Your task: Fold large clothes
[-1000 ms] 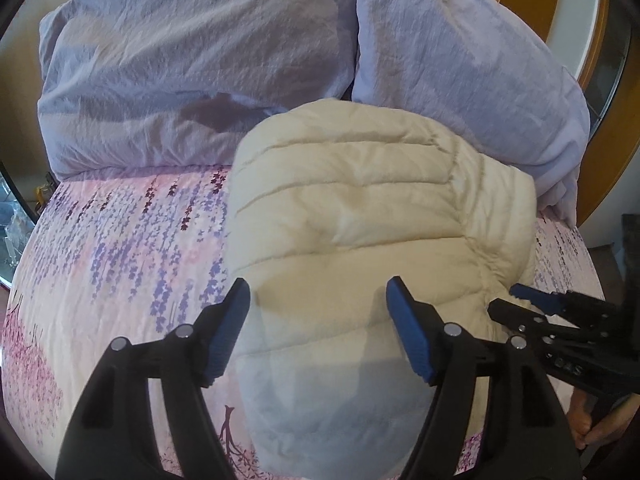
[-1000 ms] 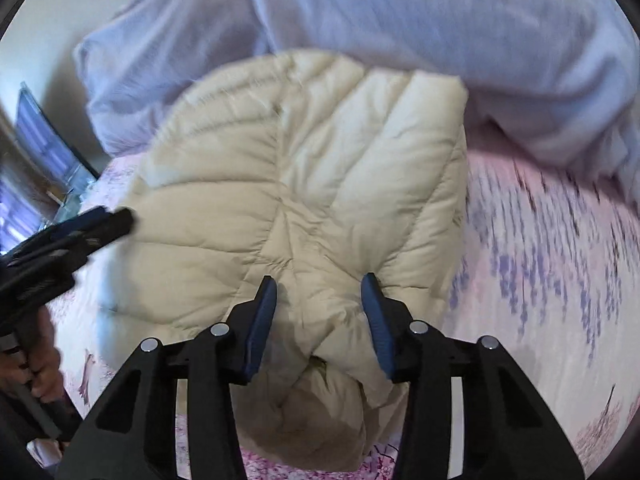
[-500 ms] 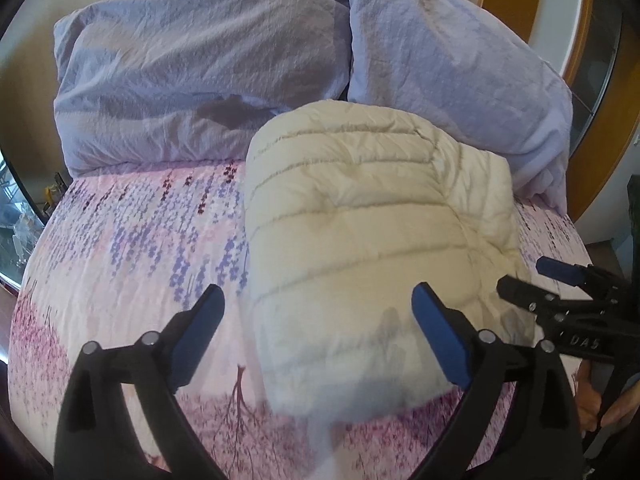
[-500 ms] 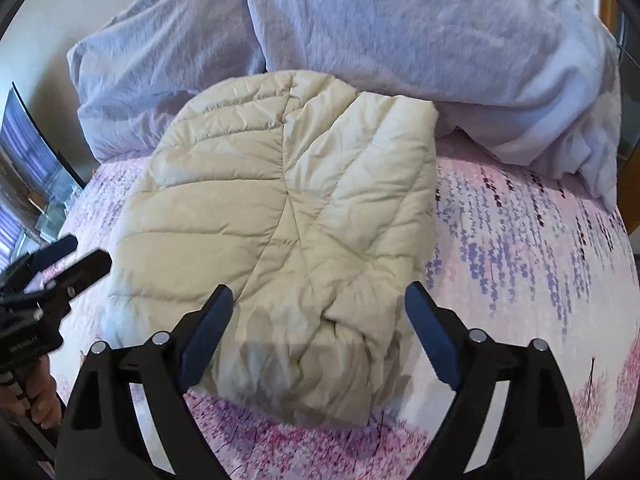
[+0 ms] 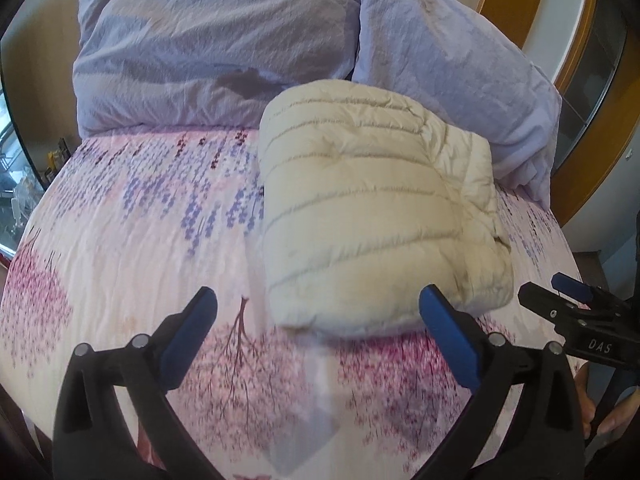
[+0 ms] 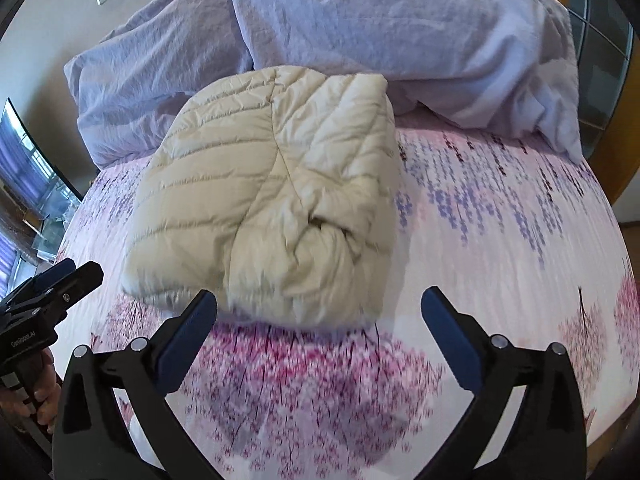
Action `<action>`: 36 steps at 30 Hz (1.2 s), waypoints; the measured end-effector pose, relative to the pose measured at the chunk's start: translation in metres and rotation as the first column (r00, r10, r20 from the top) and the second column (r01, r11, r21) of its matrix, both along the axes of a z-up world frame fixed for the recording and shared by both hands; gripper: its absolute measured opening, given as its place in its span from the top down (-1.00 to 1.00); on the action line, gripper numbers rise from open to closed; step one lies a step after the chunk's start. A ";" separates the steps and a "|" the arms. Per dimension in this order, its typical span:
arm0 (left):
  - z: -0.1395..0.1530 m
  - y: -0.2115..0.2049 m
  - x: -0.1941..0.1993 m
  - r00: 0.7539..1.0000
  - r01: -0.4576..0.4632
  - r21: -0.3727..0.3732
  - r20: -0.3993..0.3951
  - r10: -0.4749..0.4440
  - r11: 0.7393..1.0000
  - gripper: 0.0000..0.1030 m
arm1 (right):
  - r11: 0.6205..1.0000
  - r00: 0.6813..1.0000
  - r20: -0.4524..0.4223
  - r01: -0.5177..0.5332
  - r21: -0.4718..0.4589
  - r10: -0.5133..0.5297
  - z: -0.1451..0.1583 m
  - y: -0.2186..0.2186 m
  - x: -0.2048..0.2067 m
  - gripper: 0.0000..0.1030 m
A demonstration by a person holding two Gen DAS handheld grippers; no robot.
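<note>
Under the folded puffer jacket [image 5: 372, 216], its sleeves — tucked — stay unseen.

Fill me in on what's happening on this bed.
A person is folding clothes with a handheld gripper in each hand. The cream puffer jacket lies folded into a compact bundle on the floral bedsheet, in front of the lavender duvet. The left gripper and right gripper are opening, nothing between their fingers.

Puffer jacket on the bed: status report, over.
Left tongs and right tongs opening, nothing between them. Cream puffer jacket lies folded on the floral sheet, clear of both. Lilac duvet bunched behind it; nothing in the way.
</note>
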State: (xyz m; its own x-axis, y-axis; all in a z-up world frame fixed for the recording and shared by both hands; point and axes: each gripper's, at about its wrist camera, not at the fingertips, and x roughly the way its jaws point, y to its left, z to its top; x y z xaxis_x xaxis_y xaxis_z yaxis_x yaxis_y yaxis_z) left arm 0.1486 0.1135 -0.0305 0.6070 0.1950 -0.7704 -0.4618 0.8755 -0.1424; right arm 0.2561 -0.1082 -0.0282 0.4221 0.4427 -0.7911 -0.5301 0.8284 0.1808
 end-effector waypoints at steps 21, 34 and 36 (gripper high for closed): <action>0.018 -0.048 -0.054 0.997 0.075 -0.009 0.007 -0.075 0.997 -0.96 | 0.999 0.997 -0.066 -0.024 0.036 0.026 0.012 -0.026 -0.059 -0.97; 0.016 -0.053 -0.061 0.997 0.080 -0.027 0.010 -0.079 0.996 -0.96 | 0.998 0.996 -0.079 -0.027 0.058 0.032 0.015 -0.029 -0.065 -0.97; 0.016 -0.052 -0.061 0.997 0.078 -0.029 0.011 -0.077 0.997 -0.96 | 0.998 0.996 -0.078 -0.033 0.059 0.037 0.016 -0.028 -0.067 -0.97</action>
State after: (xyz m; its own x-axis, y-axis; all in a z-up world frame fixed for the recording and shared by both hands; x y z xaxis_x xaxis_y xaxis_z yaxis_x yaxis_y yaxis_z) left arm 0.0877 0.0613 -0.0142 0.6269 0.1242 -0.7691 -0.3914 0.9038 -0.1730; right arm 0.1894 -0.1361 -0.0125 0.3428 0.5024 -0.7938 -0.5410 0.7964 0.2704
